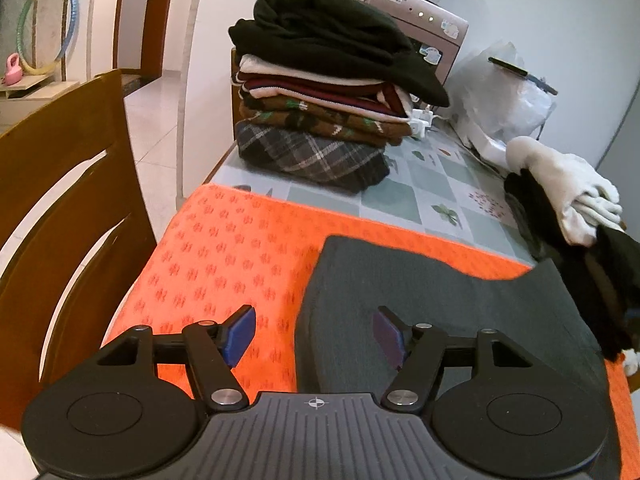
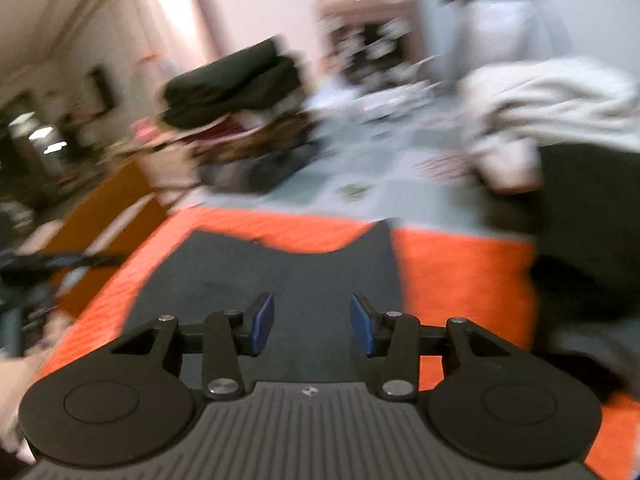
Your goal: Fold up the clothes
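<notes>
The left gripper (image 1: 314,334) and right gripper (image 2: 312,324) are both hanging spread and empty over a dark grey garment (image 1: 440,300) lying flat on the orange cloth (image 1: 224,248). A stack of folded clothes (image 1: 324,92) is sitting at twelve o'clock, and what seems, through blur, a pale garment heap (image 2: 552,100) is lying at two o'clock.

We see a matt dark grey garment (image 1: 440,292) on a rough, woven orange cloth (image 1: 224,248), a glossy wooden chair (image 1: 60,184), and matt black plastic grippers with blue pads (image 1: 240,334).
</notes>
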Motion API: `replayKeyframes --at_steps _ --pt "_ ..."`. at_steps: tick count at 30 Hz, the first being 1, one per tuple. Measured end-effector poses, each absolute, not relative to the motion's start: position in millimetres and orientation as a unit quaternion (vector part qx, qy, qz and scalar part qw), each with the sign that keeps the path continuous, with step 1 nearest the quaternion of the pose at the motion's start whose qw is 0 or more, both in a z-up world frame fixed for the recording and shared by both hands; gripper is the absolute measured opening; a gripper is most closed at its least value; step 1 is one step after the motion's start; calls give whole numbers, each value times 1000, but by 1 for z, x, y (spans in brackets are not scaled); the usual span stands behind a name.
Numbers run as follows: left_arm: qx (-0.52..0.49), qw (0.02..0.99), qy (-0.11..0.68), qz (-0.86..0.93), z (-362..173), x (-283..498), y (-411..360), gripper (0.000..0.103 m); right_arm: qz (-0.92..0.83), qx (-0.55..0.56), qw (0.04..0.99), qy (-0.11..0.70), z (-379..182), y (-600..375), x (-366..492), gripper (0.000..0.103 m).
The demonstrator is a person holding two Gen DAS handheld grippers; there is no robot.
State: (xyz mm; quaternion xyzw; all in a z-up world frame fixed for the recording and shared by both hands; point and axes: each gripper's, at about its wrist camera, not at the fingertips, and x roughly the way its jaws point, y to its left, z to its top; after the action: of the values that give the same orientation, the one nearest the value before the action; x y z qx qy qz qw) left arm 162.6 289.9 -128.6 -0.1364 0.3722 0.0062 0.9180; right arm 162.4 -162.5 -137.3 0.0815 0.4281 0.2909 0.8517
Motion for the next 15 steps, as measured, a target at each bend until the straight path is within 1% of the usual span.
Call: replayKeyframes --at_steps 3,5,12,14,15 --pt "-136 917 376 4 -134 179 291 68 343 89 825 441 -140 -155 184 43" --pt "-138 916 378 1 -137 186 292 68 375 94 806 448 -142 -151 198 43" --pt "-145 907 395 -13 -157 206 293 68 233 20 842 486 -181 -169 197 42" --pt "-148 907 393 -23 -158 210 293 70 233 40 852 467 -169 -173 201 42" --pt "-150 907 393 -29 -159 213 293 73 234 46 857 456 -162 -174 204 43"
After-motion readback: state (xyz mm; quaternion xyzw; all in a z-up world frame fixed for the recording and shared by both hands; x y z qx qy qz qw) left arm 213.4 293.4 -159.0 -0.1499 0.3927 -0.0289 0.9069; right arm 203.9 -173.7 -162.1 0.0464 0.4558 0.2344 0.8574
